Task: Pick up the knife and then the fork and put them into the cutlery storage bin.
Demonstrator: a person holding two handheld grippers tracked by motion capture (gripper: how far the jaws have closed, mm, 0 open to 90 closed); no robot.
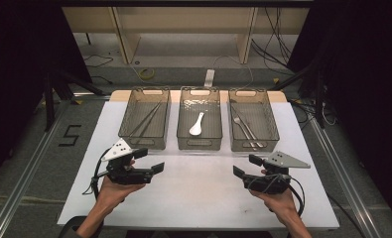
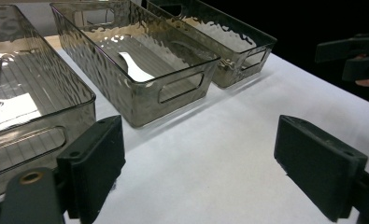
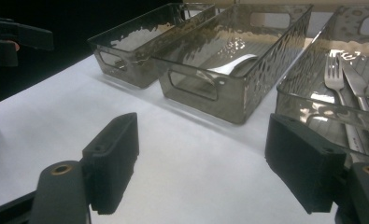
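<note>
- Three smoky clear bins stand in a row at the far side of the white worktop (image 1: 198,198).
- Left bin (image 1: 145,117) holds chopsticks (image 1: 146,120); middle bin (image 1: 199,118) a white spoon (image 1: 197,124); right bin (image 1: 253,119) a fork (image 3: 337,88) and knife (image 3: 359,91).
- Left gripper (image 1: 151,161) and right gripper (image 1: 247,166) hover near, jaws spread wide, grasping nothing.
- No cutlery lies loose on the worktop, so sorting looks finished.

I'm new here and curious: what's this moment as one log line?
left gripper: open, empty | right gripper: open, empty | spoon: middle bin | fork: right bin
</note>
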